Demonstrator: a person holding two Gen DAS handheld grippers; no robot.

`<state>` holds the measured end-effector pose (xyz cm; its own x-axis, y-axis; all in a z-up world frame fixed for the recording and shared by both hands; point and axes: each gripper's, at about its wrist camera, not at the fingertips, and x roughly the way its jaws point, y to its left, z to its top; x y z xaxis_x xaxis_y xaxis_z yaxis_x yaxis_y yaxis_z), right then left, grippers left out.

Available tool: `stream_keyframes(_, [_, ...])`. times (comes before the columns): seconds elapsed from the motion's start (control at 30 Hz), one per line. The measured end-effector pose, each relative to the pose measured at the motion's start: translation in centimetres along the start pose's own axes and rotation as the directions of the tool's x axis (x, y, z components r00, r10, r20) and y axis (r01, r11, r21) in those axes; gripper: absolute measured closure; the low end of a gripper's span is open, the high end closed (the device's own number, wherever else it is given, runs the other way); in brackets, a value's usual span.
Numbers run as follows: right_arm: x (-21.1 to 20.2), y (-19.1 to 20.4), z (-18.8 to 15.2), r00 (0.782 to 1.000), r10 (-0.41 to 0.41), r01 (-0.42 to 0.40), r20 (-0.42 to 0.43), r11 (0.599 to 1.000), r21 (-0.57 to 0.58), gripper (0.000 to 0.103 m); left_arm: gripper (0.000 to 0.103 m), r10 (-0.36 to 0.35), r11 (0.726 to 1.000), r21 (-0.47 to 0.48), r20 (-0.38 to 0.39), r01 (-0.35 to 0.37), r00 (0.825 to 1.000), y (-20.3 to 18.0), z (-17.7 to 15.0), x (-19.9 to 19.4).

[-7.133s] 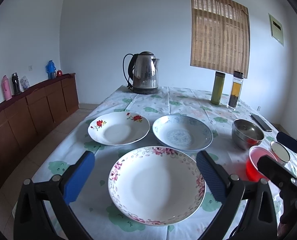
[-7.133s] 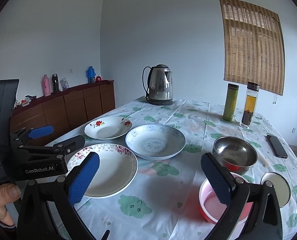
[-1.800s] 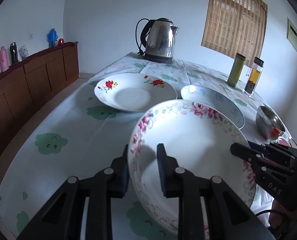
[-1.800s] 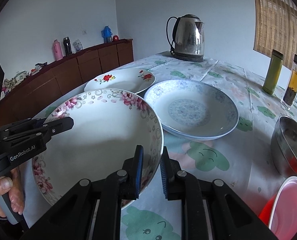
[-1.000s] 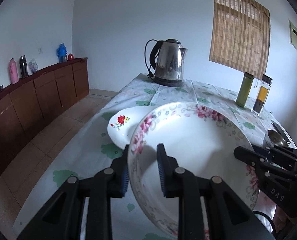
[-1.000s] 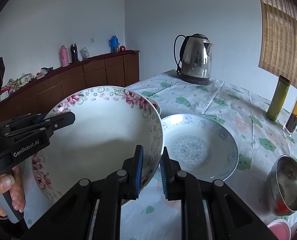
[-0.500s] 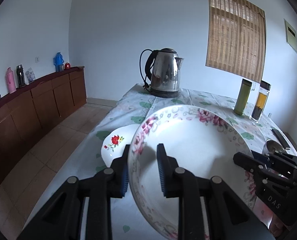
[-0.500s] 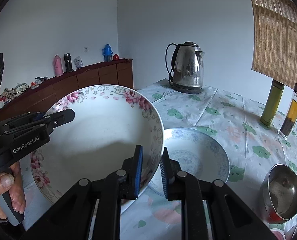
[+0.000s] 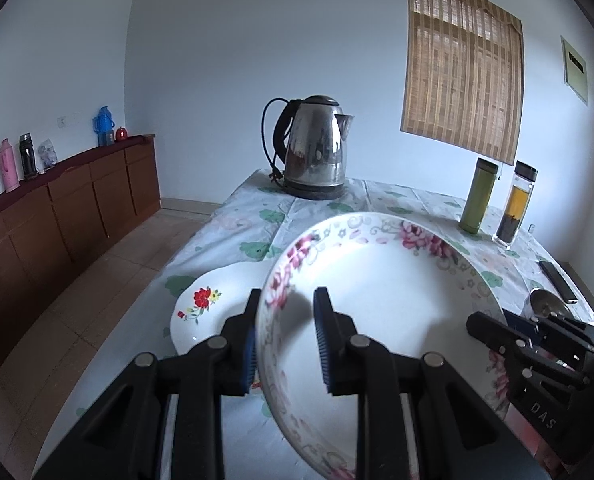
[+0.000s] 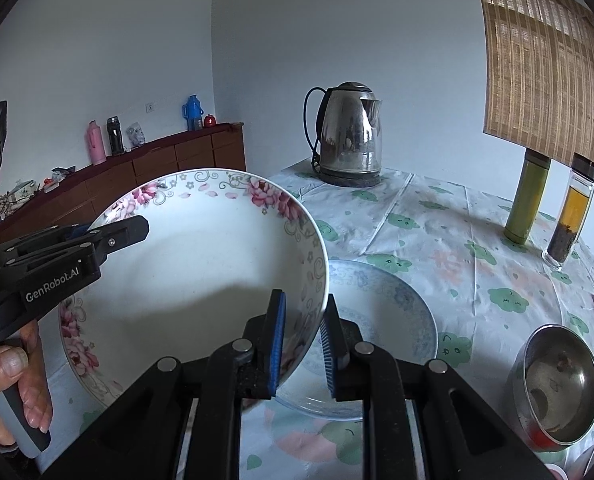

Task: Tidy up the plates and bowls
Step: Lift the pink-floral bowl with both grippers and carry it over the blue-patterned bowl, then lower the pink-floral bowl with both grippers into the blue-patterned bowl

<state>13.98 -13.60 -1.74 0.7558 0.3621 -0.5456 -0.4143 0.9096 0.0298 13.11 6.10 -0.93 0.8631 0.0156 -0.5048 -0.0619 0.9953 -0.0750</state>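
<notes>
**Pink-flower bowl held up by both grippers**

The big white bowl w/ pink flowers [image 9: 377, 300] is up in the air, over the surface [image 10: 437, 232]. It is tipped, so the inside shows.

Left gripper [image 9: 285, 340]: its fingers [image 9: 324, 344] are nearly closed, pinched on the bowl's left rim. One finger is inside the bowl, one outside. A hand [image 10: 21, 384] holds this gripper's grip at the left edge of the right wrist view.

Right gripper [image 10: 301, 344]: its fingers [image 10: 277, 344] are closed tight on the bowl's right rim, again one inside & one outside. In the left wrist view it shows as a black tool at the bowl's right side.

Under the bowl, on the surface:
- A white plate w/ red flowers [image 9: 213, 312] lies left, partly hidden behind the held bowl.
- A blue-pattern plate [image 10: 385, 320] lies right, below the bowl's right rim, not touching it as far as I can tell.
- A shiny metal bowl [image 10: 557, 384] sits near, at the right edge.

Far end of the surface: a steel kettle [image 9: 315, 148] on its base. To the right stand a green bottle [image 9: 479, 196] & a clear bottle w/ yellow drink [image 9: 515, 204], side by side. A dark phone [image 9: 557, 282] lies near the right edge.

The cloth on the surface is white w/ green blobs. Along the left wall is a brown cabinet [image 9: 69, 208] w/ small bottles on top.
</notes>
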Motion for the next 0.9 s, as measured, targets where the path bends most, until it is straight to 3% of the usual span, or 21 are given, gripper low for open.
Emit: stream_keyframes(0.9, [1.6,-2.9,-0.3,0.994,-0.113,0.112,0.006,0.991,0.073,0.084,0.081,-0.041,0.998,0.041,-0.003,0.041,0.999,-2.9,1.4,3.5])
